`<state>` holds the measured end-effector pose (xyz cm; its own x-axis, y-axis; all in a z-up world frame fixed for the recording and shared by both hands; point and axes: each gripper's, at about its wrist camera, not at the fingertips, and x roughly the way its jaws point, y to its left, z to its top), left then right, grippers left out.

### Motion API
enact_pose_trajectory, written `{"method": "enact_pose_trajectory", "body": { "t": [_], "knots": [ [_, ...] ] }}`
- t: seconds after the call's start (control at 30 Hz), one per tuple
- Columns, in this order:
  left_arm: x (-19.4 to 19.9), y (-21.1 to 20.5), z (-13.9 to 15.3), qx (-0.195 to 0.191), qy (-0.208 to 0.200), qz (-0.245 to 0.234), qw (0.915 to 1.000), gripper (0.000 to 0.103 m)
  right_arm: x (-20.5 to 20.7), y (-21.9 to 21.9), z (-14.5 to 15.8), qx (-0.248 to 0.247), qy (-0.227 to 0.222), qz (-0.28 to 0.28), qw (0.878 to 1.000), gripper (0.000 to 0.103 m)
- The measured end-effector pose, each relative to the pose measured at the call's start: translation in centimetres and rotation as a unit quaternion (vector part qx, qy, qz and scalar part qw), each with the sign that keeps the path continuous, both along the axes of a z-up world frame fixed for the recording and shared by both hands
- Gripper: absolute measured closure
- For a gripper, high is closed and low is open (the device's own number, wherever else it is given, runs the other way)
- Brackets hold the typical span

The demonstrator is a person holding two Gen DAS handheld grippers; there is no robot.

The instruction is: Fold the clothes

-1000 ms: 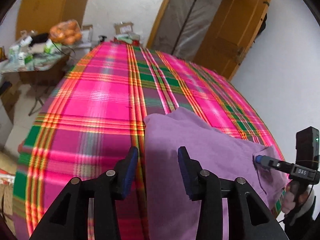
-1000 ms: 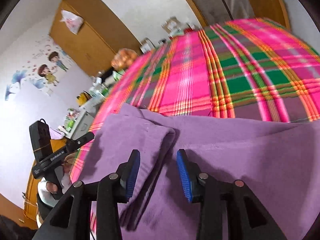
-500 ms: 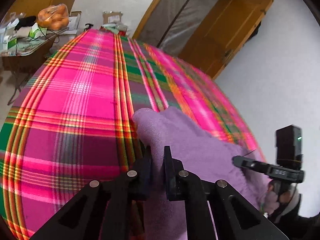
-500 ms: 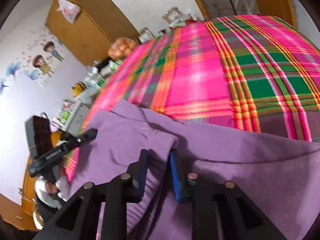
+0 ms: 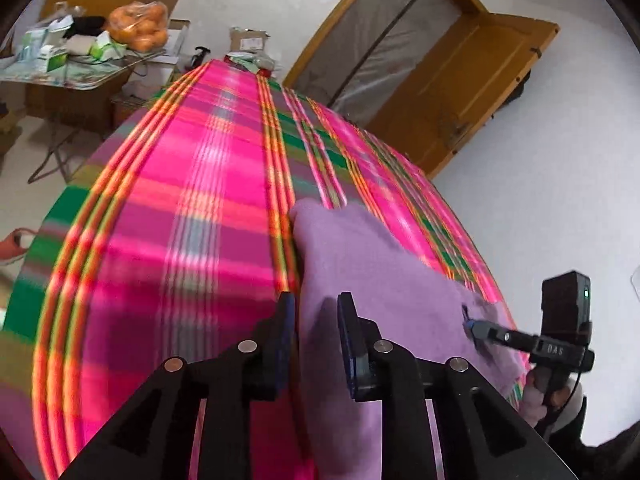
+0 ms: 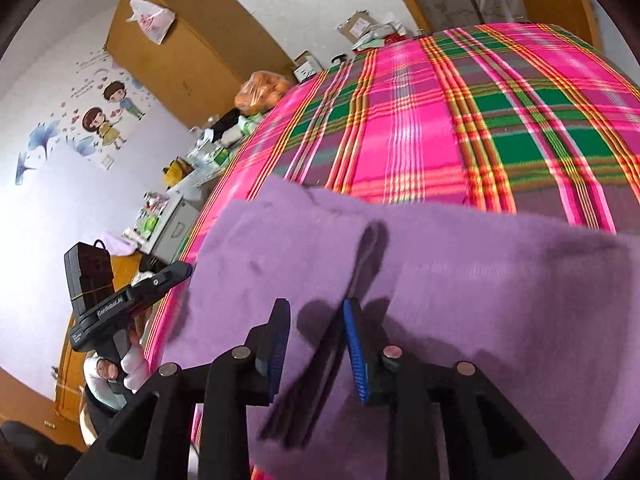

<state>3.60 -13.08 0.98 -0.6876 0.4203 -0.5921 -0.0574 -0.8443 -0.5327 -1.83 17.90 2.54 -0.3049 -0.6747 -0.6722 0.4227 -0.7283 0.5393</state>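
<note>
Beyond the purple garment (image 5: pixel 372 276), the plaid bedspread (image 5: pixel 192 208) lies bare and flat to its far edge, open for passing. Left of the purple garment, past the bed's edge, a cluttered side table (image 5: pixel 76 76) with a bag of oranges (image 5: pixel 138 26) blocks the way. Right of the purple garment, a white wall (image 5: pixel 560 184) stands close, and a wooden door (image 5: pixel 472 88) hangs open beyond.

Left claw (image 5: pixel 316 340), jaws parted, over purple garment (image 5: pixel 372 272) on plaid blanket (image 5: pixel 180 220).

Plaid bedspread (image 5: pixel 208 216), bag of oranges (image 5: pixel 139 26), wooden door (image 5: pixel 472 92), wall stickers (image 6: pixel 102 116)
</note>
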Motion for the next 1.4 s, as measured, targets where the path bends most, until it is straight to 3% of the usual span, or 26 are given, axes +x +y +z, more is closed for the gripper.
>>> {"method": "enact_pose_trajectory", "body": {
  "t": [0.17, 0.27, 0.33, 0.57, 0.73, 0.83, 0.93, 1.07, 1.27, 1.4],
  "knots": [
    [1.1, 0.7, -0.6, -0.012, -0.006, -0.007, 0.9999, 0.080, 1.0, 0.2, -0.9, 0.000, -0.007, 0.012, 1.000, 0.073],
    [1.6, 1.1, -1.0, -0.019, -0.008, -0.012, 0.9997, 0.084, 1.3, 0.5, -1.1, -0.004, -0.007, 0.014, 1.000, 0.074],
    [2.0, 1.4, -1.2, -0.023, -0.010, -0.015, 0.9996, 0.092, 1.4, 0.5, -1.1, -0.005, -0.005, 0.012, 1.000, 0.075],
    [2.8, 0.9, -0.9, -0.039, 0.011, -0.018, 0.9990, 0.094, 1.7, 0.9, -1.0, -0.018, 0.002, 0.013, 1.000, 0.076],
    [4.1, 1.0, 1.4, -0.056, 0.063, -0.007, 0.9964, 0.095, 3.3, 2.2, 1.5, -0.035, 0.091, 0.018, 0.995, 0.076],
    [4.5, 2.6, 2.3, -0.054, 0.089, -0.038, 0.9938, 0.095, 4.1, 1.6, 1.6, -0.015, 0.125, 0.035, 0.991, 0.076],
    [4.4, 4.5, 1.5, -0.069, 0.081, -0.072, 0.9917, 0.095, 4.3, 0.7, 0.1, 0.002, 0.109, 0.057, 0.992, 0.076],
    [3.9, 5.7, -0.3, -0.090, 0.057, -0.076, 0.9914, 0.095, 4.7, 0.7, -0.7, 0.012, 0.111, 0.061, 0.992, 0.076],
    [3.9, 6.6, 0.1, -0.095, 0.070, -0.076, 0.9901, 0.093, 5.5, 3.4, 0.8, -0.003, 0.154, 0.036, 0.987, 0.076],
    [3.5, 7.4, 0.5, -0.091, 0.084, -0.080, 0.9891, 0.091, 4.3, 6.2, -0.5, 0.008, 0.133, -0.019, 0.991, 0.076]
  ]
}}
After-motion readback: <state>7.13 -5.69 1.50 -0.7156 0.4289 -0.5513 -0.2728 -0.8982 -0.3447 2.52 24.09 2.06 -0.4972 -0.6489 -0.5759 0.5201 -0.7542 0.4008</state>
